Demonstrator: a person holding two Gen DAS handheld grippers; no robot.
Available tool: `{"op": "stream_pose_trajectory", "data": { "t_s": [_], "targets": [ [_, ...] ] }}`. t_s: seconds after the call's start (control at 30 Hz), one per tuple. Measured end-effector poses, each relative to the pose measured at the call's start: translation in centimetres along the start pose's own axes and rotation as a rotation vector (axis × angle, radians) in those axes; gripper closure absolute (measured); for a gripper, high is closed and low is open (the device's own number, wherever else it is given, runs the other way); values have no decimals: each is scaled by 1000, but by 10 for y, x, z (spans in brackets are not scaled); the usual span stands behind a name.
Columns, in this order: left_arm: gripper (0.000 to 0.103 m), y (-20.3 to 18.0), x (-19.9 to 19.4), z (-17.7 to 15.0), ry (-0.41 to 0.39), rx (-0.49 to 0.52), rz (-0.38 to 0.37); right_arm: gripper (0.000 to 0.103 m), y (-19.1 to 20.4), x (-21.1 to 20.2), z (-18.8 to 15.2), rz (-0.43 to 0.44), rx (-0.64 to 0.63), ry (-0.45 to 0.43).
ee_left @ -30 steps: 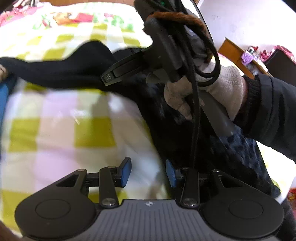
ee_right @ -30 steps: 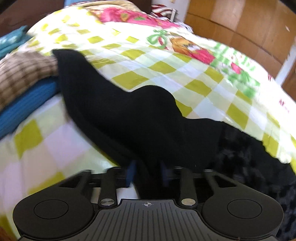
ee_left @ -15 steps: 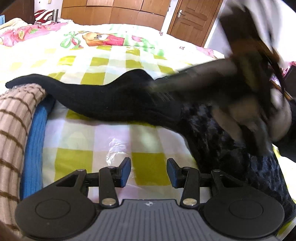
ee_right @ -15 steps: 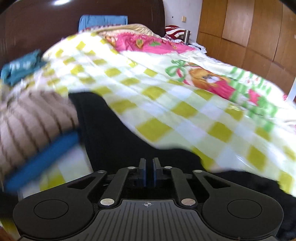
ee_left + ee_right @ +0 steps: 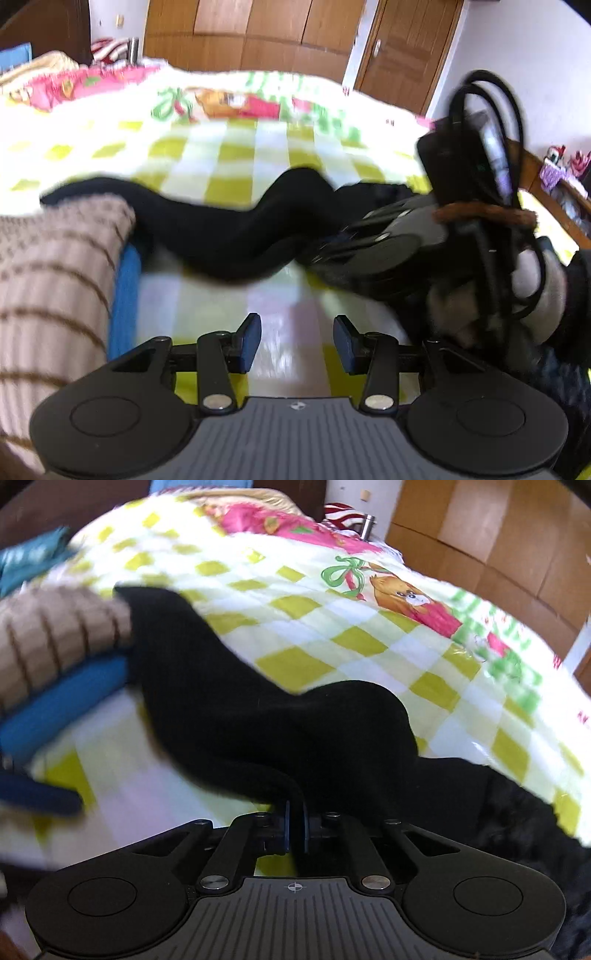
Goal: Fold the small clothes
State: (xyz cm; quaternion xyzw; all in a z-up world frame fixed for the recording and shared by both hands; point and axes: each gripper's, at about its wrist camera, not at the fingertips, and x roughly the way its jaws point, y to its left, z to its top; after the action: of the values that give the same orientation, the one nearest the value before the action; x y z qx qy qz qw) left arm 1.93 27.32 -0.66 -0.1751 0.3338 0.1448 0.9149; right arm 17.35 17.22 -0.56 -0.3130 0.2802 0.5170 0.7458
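- The left tool [image 5: 297, 341] hangs released over the bed, its blue-padded fingers [image 5: 249, 341] spread wide with nothing between them; it has pulled back over the last second, away from the garment.
- The right tool [image 5: 294, 825] is clenched on a fold of the long black knitted garment [image 5: 258, 709], the pads nearly meeting with dark fabric pinched between them. Half a second ago the pads looked pressed together with little cloth visible; now the fabric bunches up right at the tips.
- That garment lies across the yellow-and-white checked bedspread [image 5: 332, 635], its far end touching a stack of folded clothes and its near end in the right tool's grip.
- In my reading, the right tool has taken one end to carry it over, so the fold is only just starting; the left tool has no hold yet.
- Count: two tools, one black garment in hand, one folded beige striped knit [image 5: 48, 280] resting on one folded blue knit [image 5: 123, 295], and a dark patterned cloth [image 5: 517, 812] at the right, partly hidden.
- Farther off are brown wooden wardrobe doors [image 5: 258, 37].
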Motion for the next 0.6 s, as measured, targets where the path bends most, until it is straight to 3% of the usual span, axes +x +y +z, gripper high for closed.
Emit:
{"op": "stream_pose_trajectory", "data": {
  "t_s": [0.17,0.3,0.43,0.6],
  "targets": [
    [47,-4,-5,12,-29,0,18,94,1,9,22,151,100,-10],
    [47,-21,-11,7,-24,30,8,91,-22,-7,18,194,219,-51],
    [47,-52,-12,-2,6,35,-122,91,-62,-80,-13,145,245,-103],
    [46,-109,-11,-17,46,155,-217,91,-99,-166,-105,-31,293,40]
  ]
}}
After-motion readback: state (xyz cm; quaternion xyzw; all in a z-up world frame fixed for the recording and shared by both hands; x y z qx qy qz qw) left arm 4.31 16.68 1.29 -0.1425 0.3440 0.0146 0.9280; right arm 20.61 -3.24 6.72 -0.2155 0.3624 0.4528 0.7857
